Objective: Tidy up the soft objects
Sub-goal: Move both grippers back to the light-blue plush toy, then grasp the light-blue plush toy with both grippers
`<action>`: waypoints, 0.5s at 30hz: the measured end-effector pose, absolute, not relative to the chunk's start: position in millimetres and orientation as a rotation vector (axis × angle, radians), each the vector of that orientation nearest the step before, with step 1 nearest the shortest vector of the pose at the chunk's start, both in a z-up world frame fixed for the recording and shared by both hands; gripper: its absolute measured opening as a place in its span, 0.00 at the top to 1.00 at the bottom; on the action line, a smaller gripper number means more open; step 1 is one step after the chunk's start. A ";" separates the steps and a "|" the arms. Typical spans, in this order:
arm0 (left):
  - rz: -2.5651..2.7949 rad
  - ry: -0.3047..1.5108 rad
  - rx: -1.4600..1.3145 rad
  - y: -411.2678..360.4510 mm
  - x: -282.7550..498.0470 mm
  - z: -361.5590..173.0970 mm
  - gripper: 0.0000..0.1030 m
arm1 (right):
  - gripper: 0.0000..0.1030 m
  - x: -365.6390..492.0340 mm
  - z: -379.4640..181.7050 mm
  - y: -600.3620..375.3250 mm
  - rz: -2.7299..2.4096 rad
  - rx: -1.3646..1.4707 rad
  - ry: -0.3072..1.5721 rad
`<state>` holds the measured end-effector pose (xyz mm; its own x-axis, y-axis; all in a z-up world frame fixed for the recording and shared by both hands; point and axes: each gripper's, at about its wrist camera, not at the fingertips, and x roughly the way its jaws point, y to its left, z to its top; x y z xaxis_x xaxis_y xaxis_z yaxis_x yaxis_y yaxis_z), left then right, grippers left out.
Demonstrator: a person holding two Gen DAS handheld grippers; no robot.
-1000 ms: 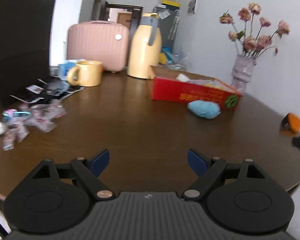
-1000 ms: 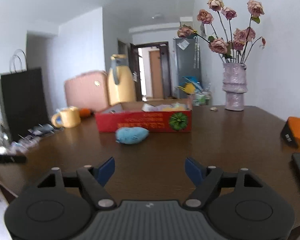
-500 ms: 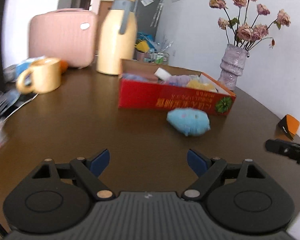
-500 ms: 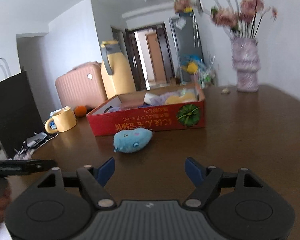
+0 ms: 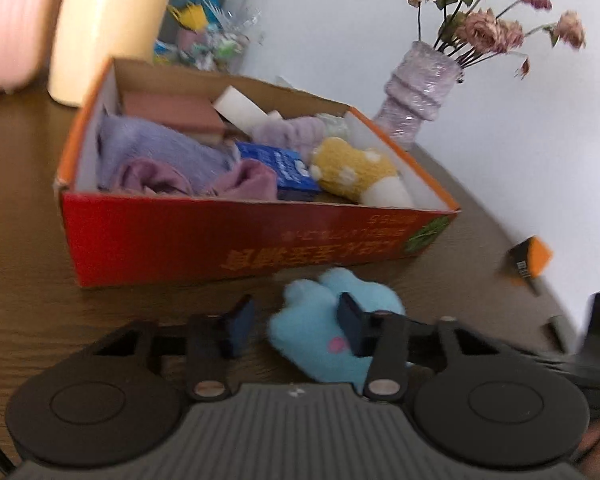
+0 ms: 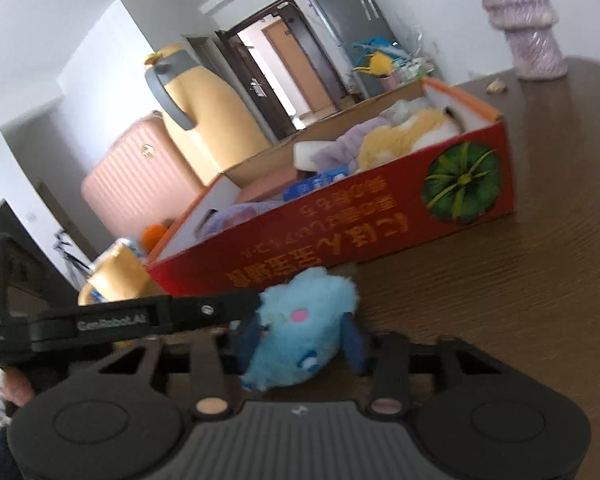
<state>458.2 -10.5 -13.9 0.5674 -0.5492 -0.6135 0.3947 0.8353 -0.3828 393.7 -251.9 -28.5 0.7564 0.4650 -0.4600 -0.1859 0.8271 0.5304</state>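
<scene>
A light blue plush toy (image 5: 320, 332) lies on the brown table just in front of a red cardboard box (image 5: 220, 240). The box holds several soft things: purple cloths, a yellow plush, sponges, a blue pack. My left gripper (image 5: 296, 326) is open, its fingers astride the toy's left part. In the right wrist view the toy (image 6: 300, 332) sits between the fingers of my right gripper (image 6: 300, 340), which are close against its sides; the grip looks partly closed. The left gripper's finger (image 6: 160, 316) reaches in from the left beside the toy. The box (image 6: 360, 224) stands behind.
A yellow thermos (image 5: 108, 28) and a pink suitcase (image 6: 140, 180) stand behind the box. A purple vase with dried roses (image 5: 420, 88) is at the back right. A yellow mug (image 6: 116, 276) is left of the box. An orange-black object (image 5: 528, 260) lies near the table's right edge.
Both grippers have moved forward and down to the blue plush toy; it was well ahead and now lies between the fingers of both. The right fingers have narrowed around it.
</scene>
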 end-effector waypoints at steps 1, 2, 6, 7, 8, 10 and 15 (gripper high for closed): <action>-0.580 0.800 -0.240 -7.9 459.7 -15.1 0.71 | 0.63 394.4 -29.1 -252.1 0.366 0.486 0.613; -0.595 0.804 -0.256 -6.2 459.6 -15.7 0.73 | 0.63 395.1 -29.5 -252.1 0.373 0.485 0.608; -0.593 0.815 -0.269 -6.9 456.7 -14.1 0.78 | 0.65 398.3 -34.6 -256.2 0.392 0.526 0.612; -0.594 0.815 -0.269 -7.7 456.0 -13.0 0.78 | 0.66 398.2 -34.5 -257.4 0.395 0.536 0.614; -0.596 0.818 -0.272 -7.5 455.2 -12.4 0.78 | 0.67 397.9 -34.1 -258.0 0.396 0.539 0.614; -0.584 0.826 -0.282 -8.6 451.5 -10.1 0.78 | 0.69 393.9 -30.9 -256.4 0.397 0.532 0.613; -0.622 0.792 -0.309 -11.9 408.9 0.9 0.98 | 0.86 354.8 -21.6 -251.1 0.469 0.506 0.613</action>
<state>408.9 -11.9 0.9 0.5379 -0.6246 -0.5662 0.4017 0.7804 -0.4792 354.8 -251.1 -21.6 0.7229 0.5494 -0.4189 -0.2605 0.7783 0.5712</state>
